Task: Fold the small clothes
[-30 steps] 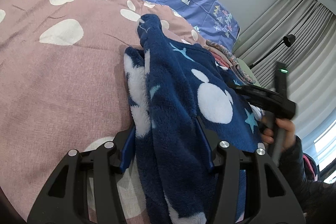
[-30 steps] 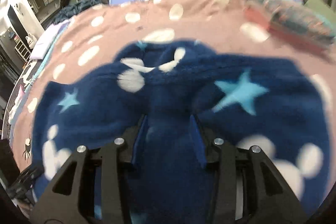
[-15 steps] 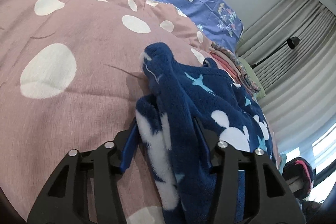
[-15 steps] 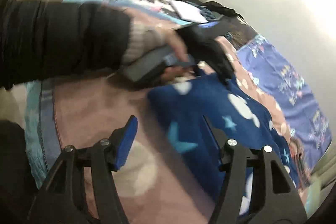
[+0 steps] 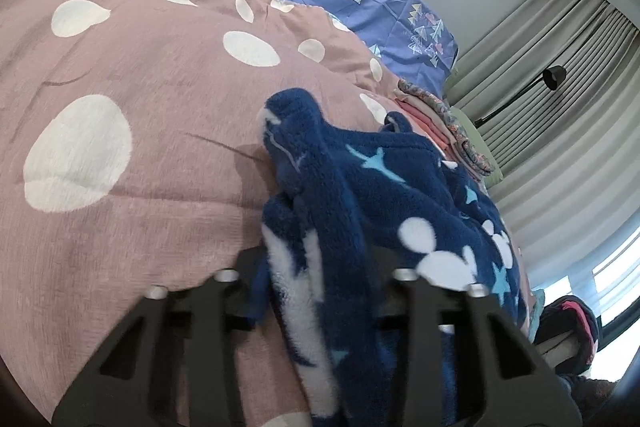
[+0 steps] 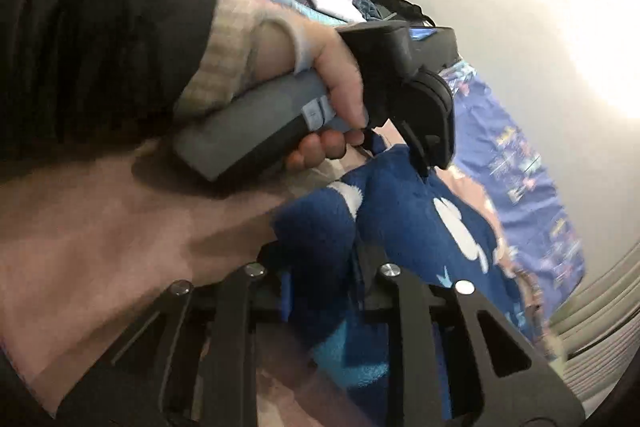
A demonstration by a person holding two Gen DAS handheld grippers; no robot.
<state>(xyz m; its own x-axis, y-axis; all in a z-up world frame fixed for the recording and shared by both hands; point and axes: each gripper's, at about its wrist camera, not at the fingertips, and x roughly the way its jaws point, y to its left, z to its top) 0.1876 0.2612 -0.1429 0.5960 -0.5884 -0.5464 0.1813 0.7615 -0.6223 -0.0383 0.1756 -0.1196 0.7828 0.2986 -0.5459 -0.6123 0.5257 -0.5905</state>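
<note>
Both grippers' jaws have just been closing, the left gripper (image 5: 320, 267) and right gripper (image 6: 324, 267) each pinching a bunched fold of the navy fleece garment (image 5: 400, 195) lying on the pink spotted bedspread (image 5: 140, 87), fleece hiding all four pads, the right view blurring.

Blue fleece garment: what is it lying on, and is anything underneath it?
The fleece garment lies on the pink spotted bedspread. Only bedspread shows around its edges; whatever lies directly beneath the fleece is covered.
</note>
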